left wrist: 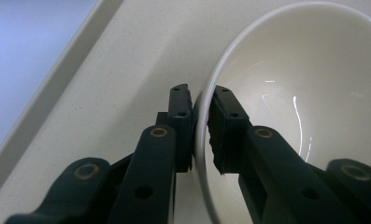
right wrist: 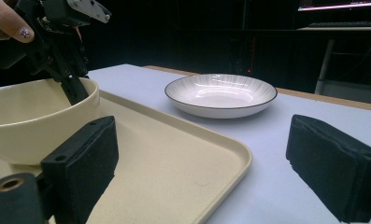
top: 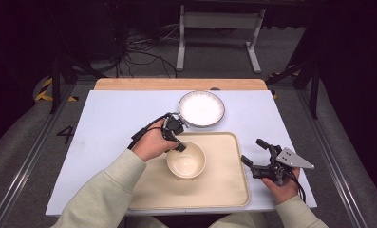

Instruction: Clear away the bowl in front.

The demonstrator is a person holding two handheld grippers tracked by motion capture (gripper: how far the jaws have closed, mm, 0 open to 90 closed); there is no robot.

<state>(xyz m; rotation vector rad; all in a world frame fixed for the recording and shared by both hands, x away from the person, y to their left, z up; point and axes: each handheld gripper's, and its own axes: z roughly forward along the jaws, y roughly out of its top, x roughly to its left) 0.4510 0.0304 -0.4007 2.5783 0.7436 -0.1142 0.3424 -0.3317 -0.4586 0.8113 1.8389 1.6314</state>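
A cream bowl (top: 186, 161) stands on a beige tray (top: 224, 190) near the table's front. My left gripper (top: 179, 146) comes in from the left and is shut on the bowl's near-left rim. In the left gripper view one pad sits outside the rim and the other inside the bowl (left wrist: 314, 93), with the left gripper (left wrist: 199, 107) pinching the wall above the tray (left wrist: 103, 93). My right gripper (top: 251, 150) is held just right of the tray, open, with nothing between its pads. Its own view, along the open right gripper (right wrist: 202, 163), takes in the bowl (right wrist: 33, 116) and the left gripper (right wrist: 73, 88).
A white plate with a dark rim (top: 201, 108) lies on the pale blue table (top: 115, 118) just behind the tray; it also appears in the right gripper view as the plate (right wrist: 220, 93). A wooden strip (top: 176, 84) edges the table's far side.
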